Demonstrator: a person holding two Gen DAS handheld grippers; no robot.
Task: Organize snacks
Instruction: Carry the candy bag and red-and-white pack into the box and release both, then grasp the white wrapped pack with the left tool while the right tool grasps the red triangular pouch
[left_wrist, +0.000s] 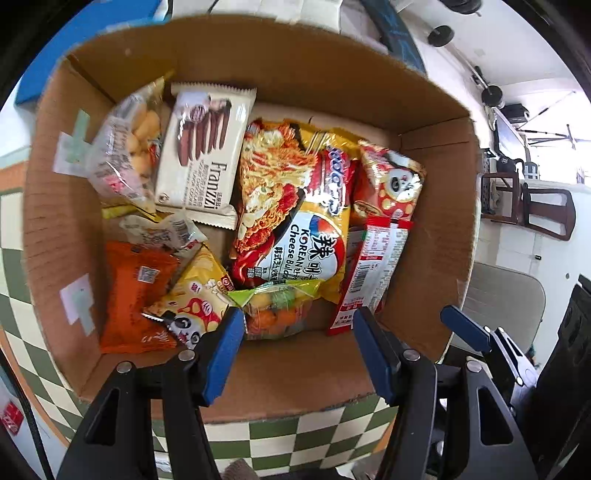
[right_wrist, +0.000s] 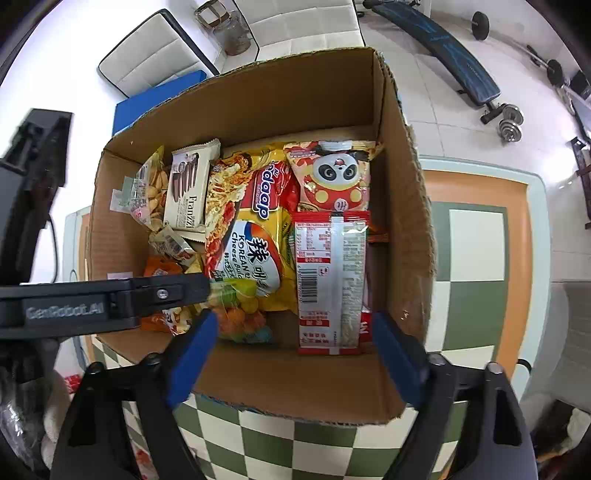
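Both grippers, left gripper (left_wrist: 299, 328) and right gripper (right_wrist: 295, 332), hang empty with fingers spread over the snack-stuffed cardboard box (right_wrist: 258, 103), nothing pinched.

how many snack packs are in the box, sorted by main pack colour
Inside the cardboard box, as far as shows:
Yellow: 2, noodle pack, small panda pack
Red: 2, panda bag, long red-and-white pack
White or cream: 2, Franzzi pack, small wrapper
Clear: 2, biscuit bag, candy bag
Orange: 1
Total: 9
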